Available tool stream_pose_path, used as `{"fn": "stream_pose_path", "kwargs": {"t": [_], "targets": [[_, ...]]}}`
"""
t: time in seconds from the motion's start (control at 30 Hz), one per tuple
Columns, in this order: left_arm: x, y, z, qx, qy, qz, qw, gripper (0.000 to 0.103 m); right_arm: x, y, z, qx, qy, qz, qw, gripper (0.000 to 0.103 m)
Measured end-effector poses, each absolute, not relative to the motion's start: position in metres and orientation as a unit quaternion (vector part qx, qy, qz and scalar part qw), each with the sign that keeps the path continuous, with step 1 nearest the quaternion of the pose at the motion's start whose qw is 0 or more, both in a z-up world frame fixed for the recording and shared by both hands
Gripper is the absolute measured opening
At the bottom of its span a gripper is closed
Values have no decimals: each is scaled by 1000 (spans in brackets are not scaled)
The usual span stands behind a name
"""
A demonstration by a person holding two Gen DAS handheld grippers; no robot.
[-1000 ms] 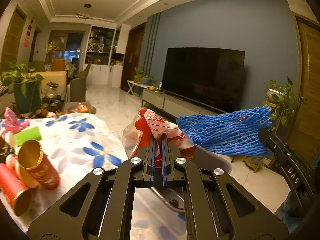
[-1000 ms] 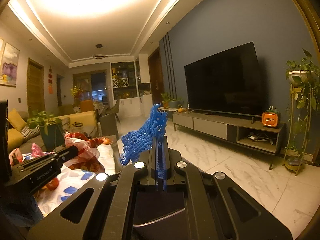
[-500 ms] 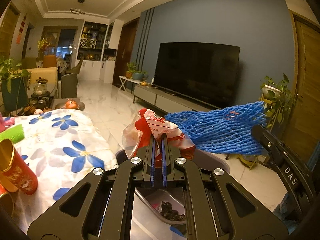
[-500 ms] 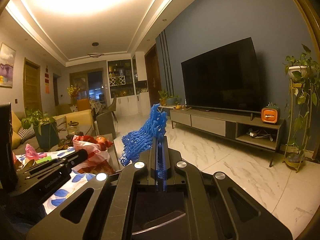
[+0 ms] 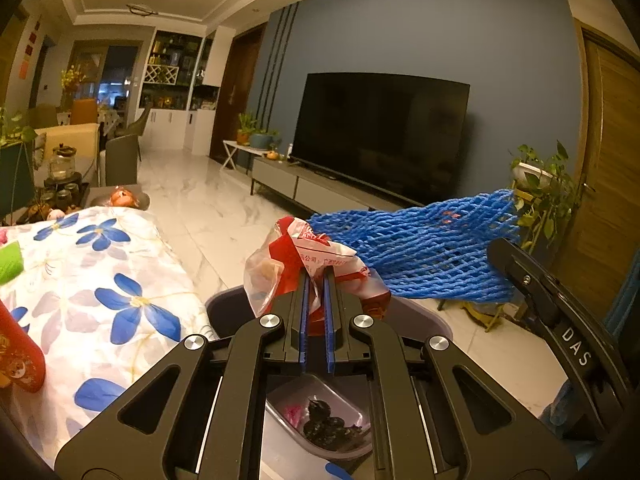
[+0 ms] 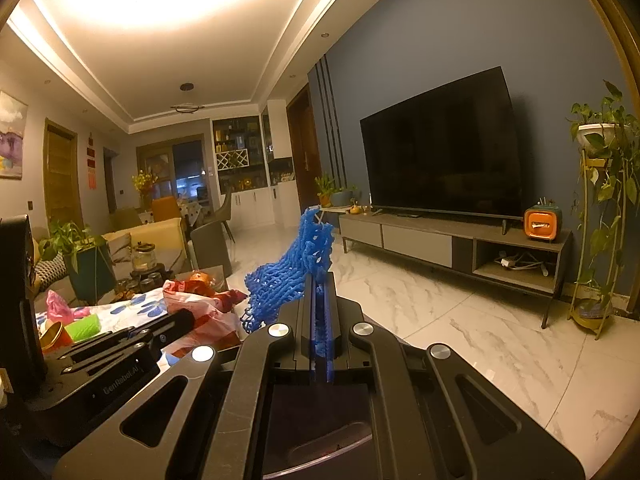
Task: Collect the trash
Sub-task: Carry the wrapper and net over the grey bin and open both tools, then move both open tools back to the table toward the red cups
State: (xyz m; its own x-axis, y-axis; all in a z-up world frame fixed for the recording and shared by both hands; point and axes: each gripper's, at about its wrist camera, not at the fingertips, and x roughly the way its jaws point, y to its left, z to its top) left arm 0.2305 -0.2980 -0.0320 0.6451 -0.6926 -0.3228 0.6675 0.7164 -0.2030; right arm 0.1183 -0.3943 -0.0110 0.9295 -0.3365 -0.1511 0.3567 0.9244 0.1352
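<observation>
A dark television [image 6: 444, 148] hangs on the blue wall [image 6: 420, 52] above a low cabinet [image 6: 452, 240] on marble floor [image 6: 460, 320].

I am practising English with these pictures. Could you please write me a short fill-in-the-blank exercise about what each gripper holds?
1. The left gripper is shut on a red and white ____.
2. The right gripper is shut on a foam net whose colour is ____.
3. Below the left gripper stands a grey bin, beside a tablecloth printed with blue ____.

Missing words: plastic bag; blue; flowers
</observation>
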Motion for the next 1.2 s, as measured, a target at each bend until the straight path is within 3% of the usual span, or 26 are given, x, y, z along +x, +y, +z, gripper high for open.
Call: {"fn": "stream_pose_path", "kwargs": {"t": [0.3,0.37,0.43,0.57,0.7,0.83,1.03,1.2], "targets": [[236,-301,-36,-24,200,-384,901,9,125,-394,-10,84,73,-176,978,4],[238,-300,-37,-23,201,-383,901,12,127,-395,-11,83,75,-177,978,4],[240,-298,-37,-25,202,-382,901,23,128,-395,-13,86,79,-178,977,5],[242,-287,-39,-39,205,-374,904,40,131,-395,-16,88,83,-178,976,15],[242,-269,-39,-50,202,-353,912,63,132,-392,-16,84,86,-180,976,22],[234,-251,-38,-56,194,-323,925,77,131,-390,-16,89,86,-179,976,33],[211,-217,-35,-46,166,-265,949,90,127,-377,-17,87,86,-168,978,54],[192,-185,-32,-43,147,-226,962,94,120,-366,-17,90,83,-159,980,66]]}}
